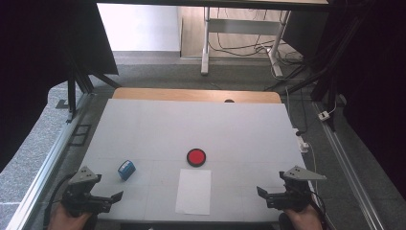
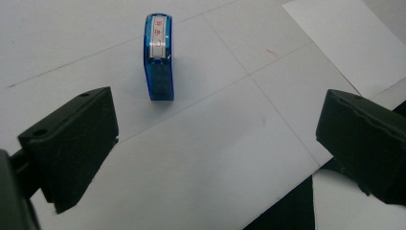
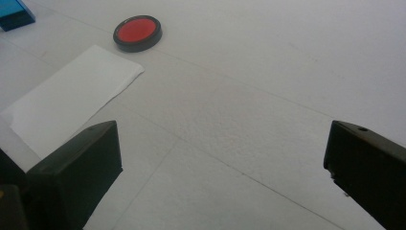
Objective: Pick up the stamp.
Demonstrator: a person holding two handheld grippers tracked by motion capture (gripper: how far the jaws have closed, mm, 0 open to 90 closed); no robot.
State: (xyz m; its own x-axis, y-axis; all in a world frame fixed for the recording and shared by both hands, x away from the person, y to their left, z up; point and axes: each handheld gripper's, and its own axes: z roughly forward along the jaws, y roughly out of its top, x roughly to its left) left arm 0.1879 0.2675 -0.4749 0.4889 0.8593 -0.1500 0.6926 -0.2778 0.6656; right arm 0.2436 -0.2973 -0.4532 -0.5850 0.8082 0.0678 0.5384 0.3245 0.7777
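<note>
In the high view, the left gripper (image 1: 115, 197) and the right gripper (image 1: 262, 192) are held at the near corners of the white table (image 1: 158, 120), each with its jaws spread wide and nothing between them. A small blue translucent plastic stamp (image 1: 126, 169) lies just ahead of the left jaws, well apart from the right ones. A round black-rimmed red ink pad (image 1: 196, 157) and a white rectangular sheet of paper (image 1: 193, 190) sit between the two grippers, the pad just beyond the sheet's far edge.

In the left gripper view, the stamp (image 2: 158, 56) is seen ahead of the open jaws, nearer the left jaw, lying lengthwise away from them with a white label bearing red marks on top. It is judged light, rigid and smooth, so it could slip or skid; a hold across its two long flat sides, near the middle, would suit best. The label cannot be read in the high view.

In the right gripper view, the jaws stand wide apart over bare table. The ink pad (image 3: 137, 32) lies far ahead to the left, the paper (image 3: 72, 98) nearer, just beyond the left jaw. The pad's raised rim is made plain here, which the high view flattens.
</note>
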